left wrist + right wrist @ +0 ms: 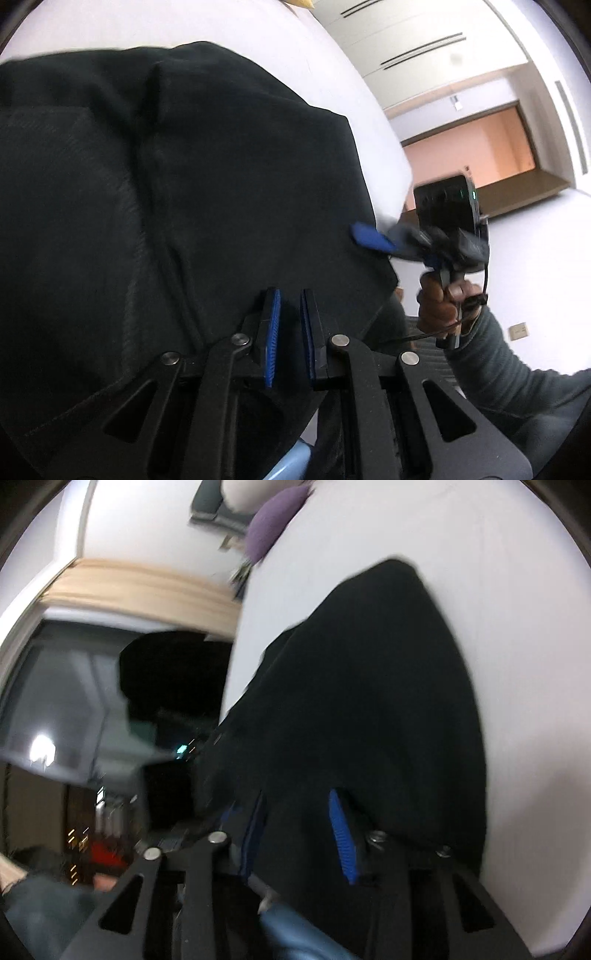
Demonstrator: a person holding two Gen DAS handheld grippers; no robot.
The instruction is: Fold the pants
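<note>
Black pants (184, 192) lie spread over a white surface (325, 66); they also fill the middle of the right wrist view (369, 701). My left gripper (290, 295) sits at the near edge of the fabric with its blue pads a narrow gap apart and cloth between them. My right gripper (299, 797) has black fabric draped between its blue pads; the view is blurred. In the left wrist view the right gripper (364, 232) touches the pants' right edge, held by a hand.
A purple cushion (275, 517) lies at the far side of the white surface (517, 627). A room with a wooden doorway (476, 147) lies beyond the surface's edge. A pale blue object (291, 461) lies under my left gripper.
</note>
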